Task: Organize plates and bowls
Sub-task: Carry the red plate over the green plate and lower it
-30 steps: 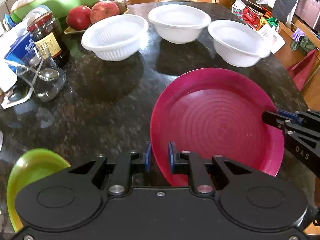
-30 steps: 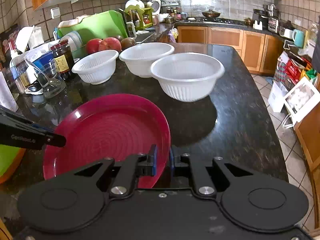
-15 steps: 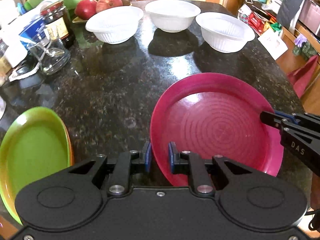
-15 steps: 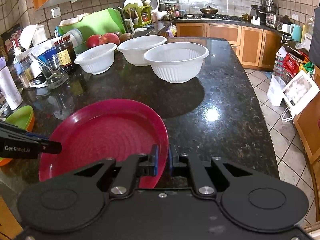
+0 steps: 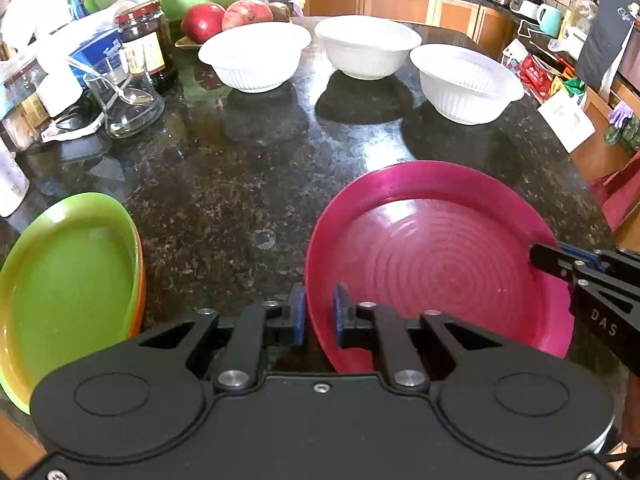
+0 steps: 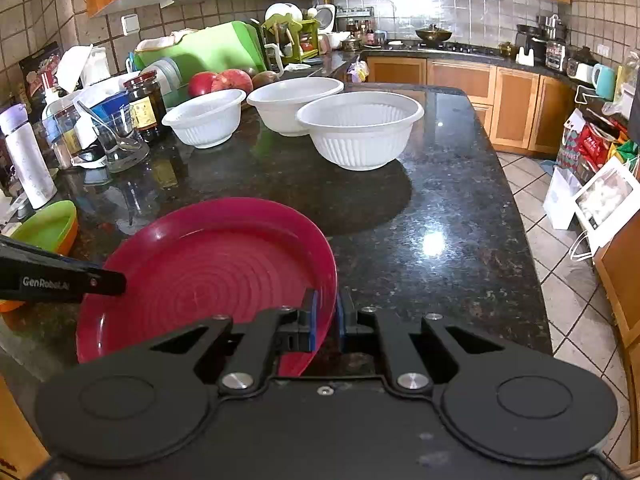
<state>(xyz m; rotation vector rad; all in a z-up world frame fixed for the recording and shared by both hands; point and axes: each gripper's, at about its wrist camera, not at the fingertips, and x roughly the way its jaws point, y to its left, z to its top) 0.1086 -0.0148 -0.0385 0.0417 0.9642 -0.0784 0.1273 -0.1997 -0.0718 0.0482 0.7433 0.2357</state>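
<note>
Moved: green plate stack [image 5: 68, 280] now nearer. Red plate [image 5: 436, 260]: over tabletop [image 5: 240, 184], light, stiff, slick; hold at rim. Left gripper [image 5: 320, 312] fingers just closed, right gripper [image 6: 326, 320] fingers clamped, both pinching opposite rims.

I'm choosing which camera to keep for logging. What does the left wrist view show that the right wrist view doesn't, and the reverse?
Only the left wrist view: the green plate nearly whole, stacked on an orange one, and the left gripper shut on the red plate's rim.

Only the right wrist view: the right gripper shut on the opposite rim, a white bottle, the stove, the tiled floor.

Both: the red plate, three white bowls, a dark jar, the granite counter.
</note>
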